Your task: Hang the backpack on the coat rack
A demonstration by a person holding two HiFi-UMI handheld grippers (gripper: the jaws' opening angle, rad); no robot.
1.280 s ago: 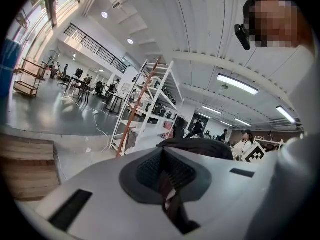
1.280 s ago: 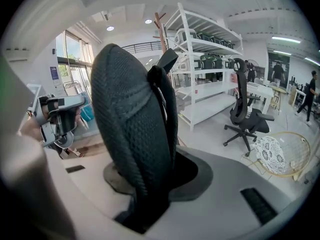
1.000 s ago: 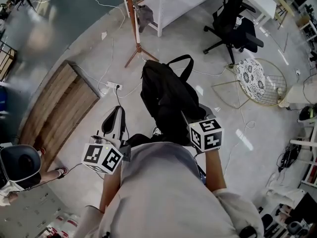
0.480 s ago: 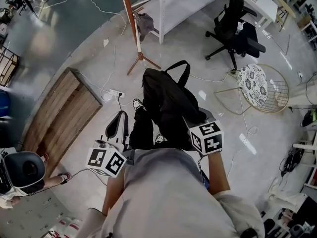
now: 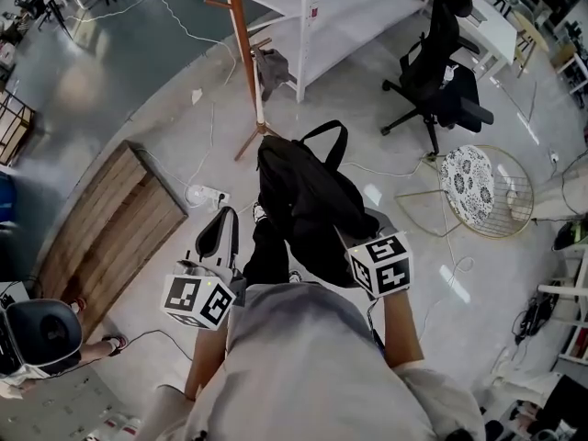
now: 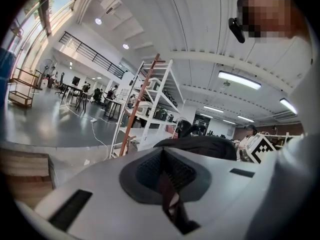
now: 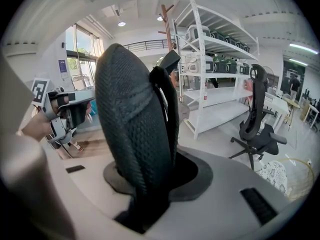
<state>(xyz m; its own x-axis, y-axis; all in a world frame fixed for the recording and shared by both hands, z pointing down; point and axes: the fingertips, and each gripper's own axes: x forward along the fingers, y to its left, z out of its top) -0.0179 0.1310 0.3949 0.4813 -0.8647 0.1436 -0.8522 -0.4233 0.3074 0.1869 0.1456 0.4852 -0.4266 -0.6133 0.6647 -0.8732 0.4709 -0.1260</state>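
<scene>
A black backpack hangs upright in front of me, its top loop pointing toward the coat rack. My right gripper is shut on the backpack's mesh-padded back, which fills the space between the jaws of the gripper. The coat rack is a brown wooden pole with pegs on splayed feet, just beyond the backpack; its top shows behind the bag. My left gripper floats to the left of the bag, jaws together with nothing held. The rack pole stands ahead of it.
White shelving stands right behind the rack. A black office chair and a gold wire chair with a patterned cushion are to the right. A wooden platform, a power strip with cables and another person are at left.
I have walked toward the coat rack; both grippers and the backpack moved forward with me, and the rack's feet now sit closer to the bag. The grips are unchanged.
</scene>
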